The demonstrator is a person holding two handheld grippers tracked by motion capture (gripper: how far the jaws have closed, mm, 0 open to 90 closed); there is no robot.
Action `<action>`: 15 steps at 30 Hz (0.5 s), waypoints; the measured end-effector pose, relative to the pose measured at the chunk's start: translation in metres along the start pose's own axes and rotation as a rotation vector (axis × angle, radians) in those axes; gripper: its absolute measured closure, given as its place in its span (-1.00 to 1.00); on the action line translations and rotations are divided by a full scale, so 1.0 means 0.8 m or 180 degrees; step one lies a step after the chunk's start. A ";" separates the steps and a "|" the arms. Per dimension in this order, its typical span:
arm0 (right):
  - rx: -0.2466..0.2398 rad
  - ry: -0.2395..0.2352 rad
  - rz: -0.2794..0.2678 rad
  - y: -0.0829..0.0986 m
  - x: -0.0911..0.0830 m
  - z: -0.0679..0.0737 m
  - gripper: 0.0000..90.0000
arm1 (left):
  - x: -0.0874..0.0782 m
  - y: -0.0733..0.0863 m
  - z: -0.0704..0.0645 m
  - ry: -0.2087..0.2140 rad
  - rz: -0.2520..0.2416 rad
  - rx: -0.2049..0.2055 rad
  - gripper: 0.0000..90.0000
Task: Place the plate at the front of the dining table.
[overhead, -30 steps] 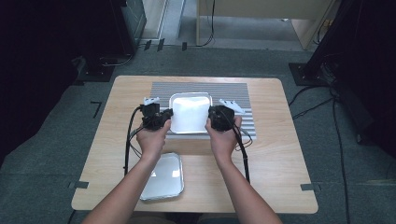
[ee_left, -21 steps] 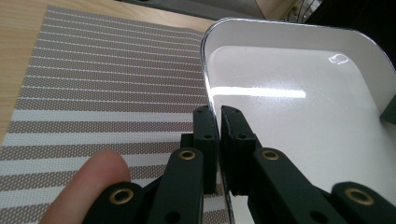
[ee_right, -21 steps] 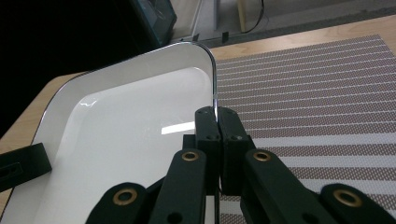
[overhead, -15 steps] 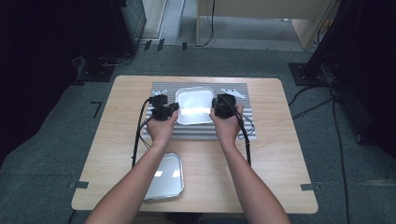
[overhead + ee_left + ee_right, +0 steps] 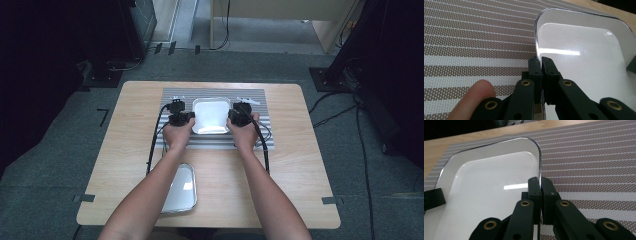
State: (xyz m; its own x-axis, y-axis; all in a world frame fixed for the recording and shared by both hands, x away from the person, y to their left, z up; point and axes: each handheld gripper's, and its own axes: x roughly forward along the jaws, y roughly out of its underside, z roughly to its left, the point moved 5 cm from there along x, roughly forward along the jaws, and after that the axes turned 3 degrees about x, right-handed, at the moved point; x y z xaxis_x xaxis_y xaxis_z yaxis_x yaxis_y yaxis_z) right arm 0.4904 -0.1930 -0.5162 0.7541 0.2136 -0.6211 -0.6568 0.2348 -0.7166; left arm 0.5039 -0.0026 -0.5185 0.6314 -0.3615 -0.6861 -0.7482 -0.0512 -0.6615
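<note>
Right now we are holding the shiny white square tray with rounded corners [image 5: 211,115] by two sides at once. Our left gripper [image 5: 541,65] is pinched tight on the tray's left rim, and our right gripper [image 5: 540,185] is pinched tight on its right rim, so both grippers are almost closed with only the thin edge between the jaws. The tray sits over the grey and white striped woven mat [image 5: 175,95] at the far middle of the light wooden desk [image 5: 290,170]. We cannot tell if the tray is resting on the mat or is a tiny bit above it. We think this is the carrying step, where the tray gets put in its place on the mat. Next, we should keep both hands level so the tray does not tip, set it flat, and then open both grippers gently. A second flat silver metal tray [image 5: 181,189] lies near us on the desk, well apart from the mat.
</note>
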 end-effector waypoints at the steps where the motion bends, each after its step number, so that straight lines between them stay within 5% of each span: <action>1: -0.0003 0.0007 0.0030 0.002 0.004 -0.001 0.97 | 0.002 0.001 0.001 -0.0007 -0.0004 0.0003 0.96; 15: -0.0028 -0.0038 0.0187 0.013 0.025 -0.017 0.93 | 0.023 0.005 0.002 -0.0047 0.0037 0.0003 0.97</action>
State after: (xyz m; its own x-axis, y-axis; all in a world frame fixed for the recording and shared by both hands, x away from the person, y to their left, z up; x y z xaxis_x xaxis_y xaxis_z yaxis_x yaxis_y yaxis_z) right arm 0.4983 -0.1993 -0.5404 0.7140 0.2382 -0.6584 -0.6998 0.2133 -0.6817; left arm 0.5127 -0.0083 -0.5340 0.6255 -0.3483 -0.6982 -0.7554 -0.0462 -0.6536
